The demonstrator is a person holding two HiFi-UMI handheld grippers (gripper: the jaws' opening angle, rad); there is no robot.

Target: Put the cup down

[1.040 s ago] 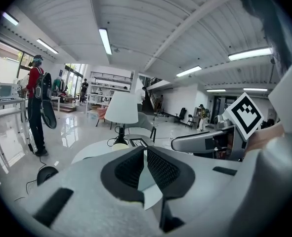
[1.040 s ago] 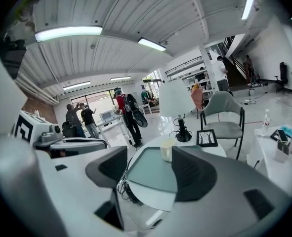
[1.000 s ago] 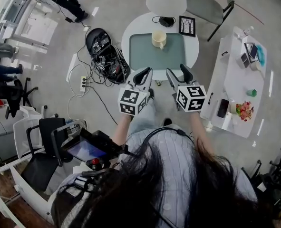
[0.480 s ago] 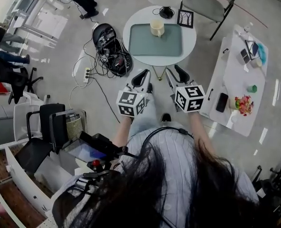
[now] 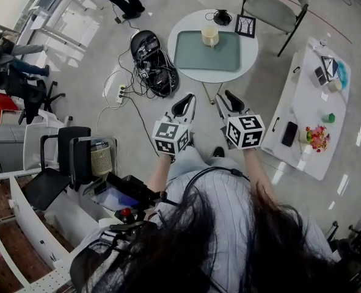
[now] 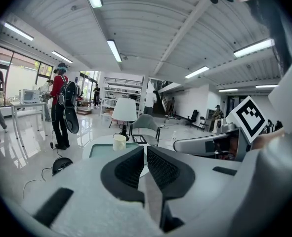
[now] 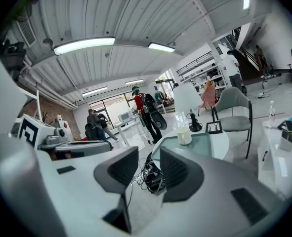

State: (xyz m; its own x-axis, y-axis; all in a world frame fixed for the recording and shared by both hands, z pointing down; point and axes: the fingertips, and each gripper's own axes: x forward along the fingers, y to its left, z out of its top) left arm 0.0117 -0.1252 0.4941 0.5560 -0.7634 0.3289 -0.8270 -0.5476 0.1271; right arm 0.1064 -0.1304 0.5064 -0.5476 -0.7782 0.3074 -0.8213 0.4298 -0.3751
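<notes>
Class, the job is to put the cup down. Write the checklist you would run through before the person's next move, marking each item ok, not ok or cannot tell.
1. Cup upright on the green mat: ok.
2. Cup free of both tools: ok, it stands well away from them.
3. Left tool empty: ok, jaws together.
4. Right tool empty: ok, its jaws have just been closing with nothing between them.
5. Floor route clear: not ok, a cable tangle lies beside the round table.

cup on mat on round table | frame right of cup | bag left of table | chair behind
</notes>
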